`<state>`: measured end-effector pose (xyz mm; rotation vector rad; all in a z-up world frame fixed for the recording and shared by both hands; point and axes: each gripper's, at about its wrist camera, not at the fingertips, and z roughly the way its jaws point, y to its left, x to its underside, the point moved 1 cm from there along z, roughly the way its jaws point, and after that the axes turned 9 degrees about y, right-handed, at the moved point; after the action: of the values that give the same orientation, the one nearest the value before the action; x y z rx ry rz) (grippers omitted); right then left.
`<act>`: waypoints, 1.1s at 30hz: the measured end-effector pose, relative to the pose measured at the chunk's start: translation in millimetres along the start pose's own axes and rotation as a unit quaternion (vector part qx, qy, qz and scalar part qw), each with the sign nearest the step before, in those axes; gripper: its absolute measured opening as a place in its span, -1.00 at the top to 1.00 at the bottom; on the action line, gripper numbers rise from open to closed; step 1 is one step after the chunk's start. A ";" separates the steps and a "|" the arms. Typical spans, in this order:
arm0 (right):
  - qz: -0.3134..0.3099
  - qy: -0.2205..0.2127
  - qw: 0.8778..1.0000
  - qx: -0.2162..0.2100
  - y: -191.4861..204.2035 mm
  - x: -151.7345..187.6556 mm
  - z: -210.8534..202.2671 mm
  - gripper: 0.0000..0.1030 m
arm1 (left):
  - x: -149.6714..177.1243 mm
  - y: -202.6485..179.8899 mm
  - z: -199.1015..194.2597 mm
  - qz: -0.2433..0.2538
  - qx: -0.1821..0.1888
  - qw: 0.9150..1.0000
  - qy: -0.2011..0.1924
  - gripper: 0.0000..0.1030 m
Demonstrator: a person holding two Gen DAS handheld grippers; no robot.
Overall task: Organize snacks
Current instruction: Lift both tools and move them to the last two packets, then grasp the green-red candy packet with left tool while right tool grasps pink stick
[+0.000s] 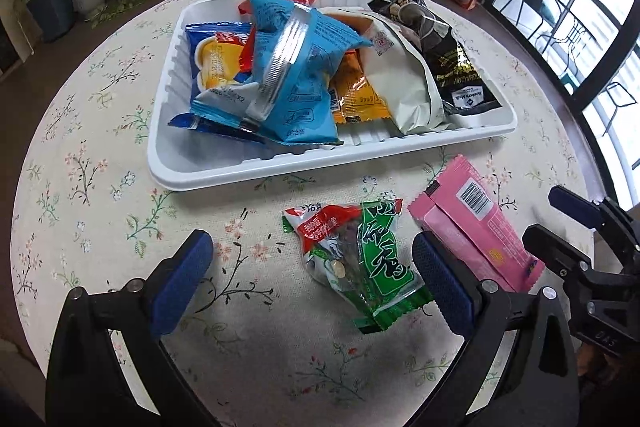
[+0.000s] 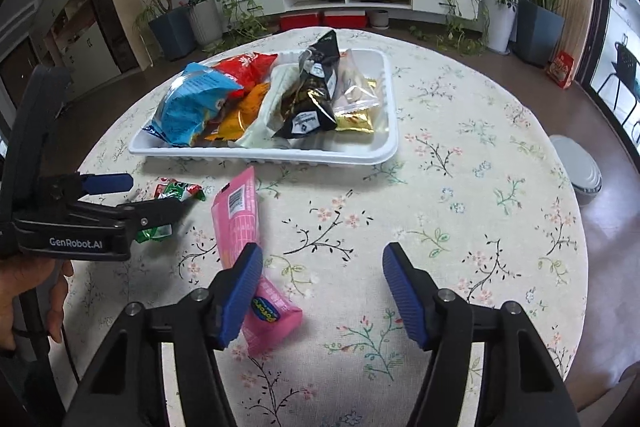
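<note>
A white tray is set on the flower-patterned counter and is filled with snacks. A light blue packet is piled on top at its left, with a dark blue and yellow packet beside it and a red packet behind. An orange packet, a pale grey-green pouch and a black packet are laid across the middle and right. A gold-wrapped sweet is seen at the tray's right end in the right wrist view.

Two snacks are left on the counter in front of the tray: a green and red packet and, just beside it, a pink packet.

The left gripper is held with its fingers spread wide; the green and red packet is framed between them, close to the right finger, and nothing is pinched. The right gripper is likewise spread wide, its left finger overlapping the pink packet, though contact cannot be told. Bare cloth is seen between its fingers.
</note>
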<state>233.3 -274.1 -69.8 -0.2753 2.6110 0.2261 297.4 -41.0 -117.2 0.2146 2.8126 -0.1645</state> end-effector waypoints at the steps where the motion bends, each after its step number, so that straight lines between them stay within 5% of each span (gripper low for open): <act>1: -0.006 -0.002 1.000 0.004 1.9 0.1 0.4 -0.29 | -1.6 -1.6 2.1 0.006 -0.003 1.000 0.001 -0.91; 7: -0.021 0.003 1.000 0.009 8.9 2.0 7.7 -0.26 | -6.3 -7.3 13.1 0.032 -0.016 0.999 0.005 -0.44; 10: -0.017 0.000 1.000 0.006 8.3 1.2 5.6 -0.26 | -8.6 -6.5 10.6 0.040 -0.008 0.999 -0.001 0.12; 18: -0.011 0.007 0.999 -0.037 15.1 -0.6 1.1 -0.26 | 1.1 -6.2 5.3 0.065 -0.005 0.998 -0.011 0.23; 27: -0.063 0.037 0.997 -0.014 44.4 -4.7 19.2 -0.25 | 26.6 8.3 -6.9 0.050 0.029 0.998 -0.027 0.28; 33: -0.088 0.063 0.994 0.003 54.5 -3.5 33.6 0.06 | 50.2 11.2 -11.6 0.042 0.053 0.997 -0.032 0.28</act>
<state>239.0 -213.9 -91.1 -0.5317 2.6913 0.1421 248.6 -21.9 -123.2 0.3447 2.7277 -0.2971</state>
